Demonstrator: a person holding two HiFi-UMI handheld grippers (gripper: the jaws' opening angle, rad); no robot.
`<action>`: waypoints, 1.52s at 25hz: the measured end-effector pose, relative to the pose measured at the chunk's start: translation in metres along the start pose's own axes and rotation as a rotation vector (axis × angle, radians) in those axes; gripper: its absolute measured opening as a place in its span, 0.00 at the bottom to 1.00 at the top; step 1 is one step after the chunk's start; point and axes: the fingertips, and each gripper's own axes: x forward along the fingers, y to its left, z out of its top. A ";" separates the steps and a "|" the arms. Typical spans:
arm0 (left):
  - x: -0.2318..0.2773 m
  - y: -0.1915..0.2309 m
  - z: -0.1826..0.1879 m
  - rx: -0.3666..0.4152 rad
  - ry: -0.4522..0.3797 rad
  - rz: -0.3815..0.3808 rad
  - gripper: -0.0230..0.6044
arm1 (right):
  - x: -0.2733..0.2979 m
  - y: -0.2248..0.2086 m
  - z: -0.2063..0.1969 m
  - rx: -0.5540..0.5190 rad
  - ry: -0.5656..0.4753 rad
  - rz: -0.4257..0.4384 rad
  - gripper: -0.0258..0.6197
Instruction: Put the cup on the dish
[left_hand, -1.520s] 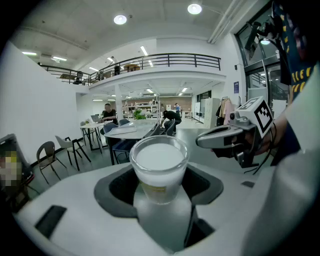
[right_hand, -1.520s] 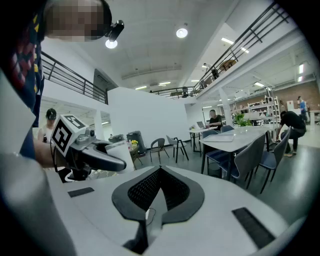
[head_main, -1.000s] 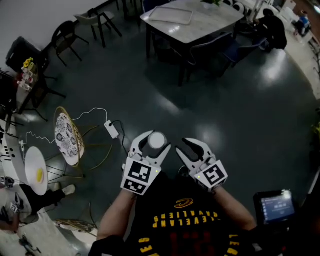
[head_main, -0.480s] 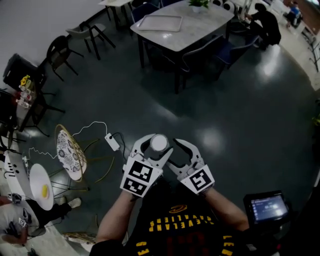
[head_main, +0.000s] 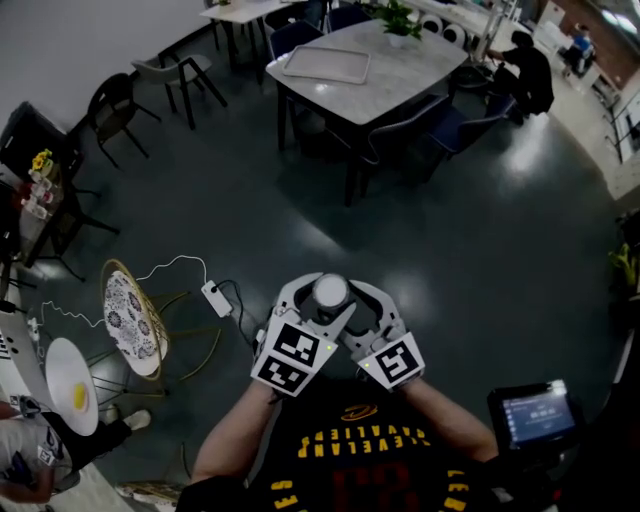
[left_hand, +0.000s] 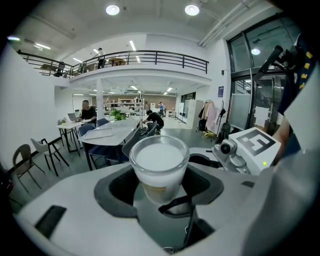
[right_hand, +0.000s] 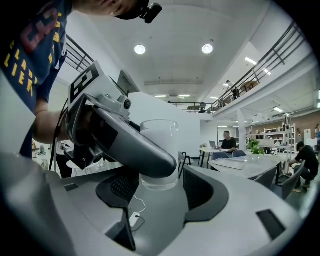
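Above the dark floor, in front of the person's chest and well apart from the desks, the cup (head_main: 330, 291) stood upright, filled with something pale and pinched between the pads of the left tool (left_hand: 160, 190). The change was on the other side. The right tool (right_hand: 160, 192), a second before apart from the cup, had just been opening its jaws and had swung in. They now stood spread on either side of the cup without visibly pressing on it, one left jaw crossing in front. That looked like a hand-over being prepared, so the placing itself was not yet begun. Nothing lay under the cup, and a white disc (head_main: 62, 365) far to the left might have been the dish.
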 end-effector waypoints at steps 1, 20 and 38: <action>-0.001 0.003 -0.001 0.000 0.002 -0.009 0.45 | 0.004 0.001 0.002 -0.003 -0.001 -0.007 0.47; -0.018 0.041 -0.002 -0.059 -0.166 -0.082 0.45 | 0.048 0.013 0.009 0.081 -0.032 -0.088 0.42; 0.084 0.114 0.082 -0.057 -0.273 0.076 0.45 | 0.099 -0.125 0.021 0.059 -0.074 0.014 0.42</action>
